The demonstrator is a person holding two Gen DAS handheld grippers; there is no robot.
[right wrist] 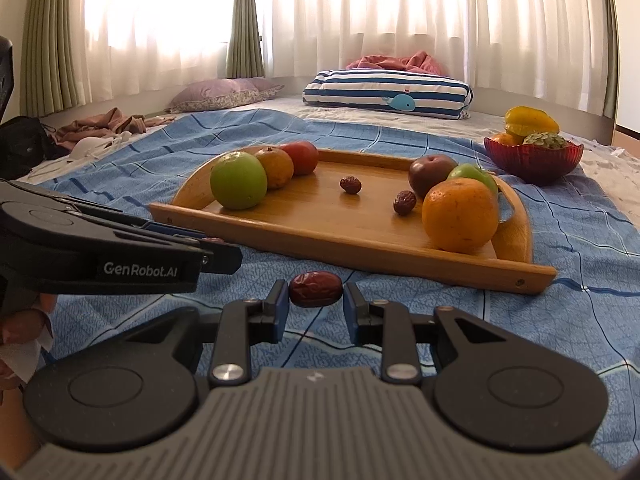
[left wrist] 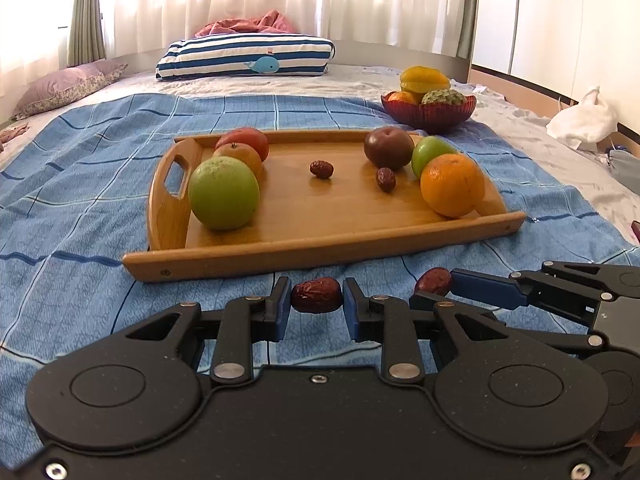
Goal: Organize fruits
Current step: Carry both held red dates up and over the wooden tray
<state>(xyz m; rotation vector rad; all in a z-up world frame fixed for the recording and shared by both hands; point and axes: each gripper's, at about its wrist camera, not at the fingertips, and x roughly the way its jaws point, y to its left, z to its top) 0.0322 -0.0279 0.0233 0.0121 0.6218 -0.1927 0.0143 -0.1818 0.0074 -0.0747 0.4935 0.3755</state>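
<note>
We are finding one red date (left wrist: 317, 295) clamped between the blue pads of the left gripper (left wrist: 316, 298), just off the near edge of the wooden tray (left wrist: 304, 254), over the blue checked bedspread (left wrist: 80, 200). A second date (right wrist: 315, 289) is sitting gripped between the fingers of the right gripper (right wrist: 315, 294), also just before the tray's near edge. Both grippers are lying side by side. On the tray, two more dates (left wrist: 321, 169) are resting near the middle, a green apple (left wrist: 223, 193) is standing at the left end and an orange (left wrist: 452, 184) at the right end. A red bowl (left wrist: 429, 114) of fruit is sitting beyond the tray's far right corner.
</note>
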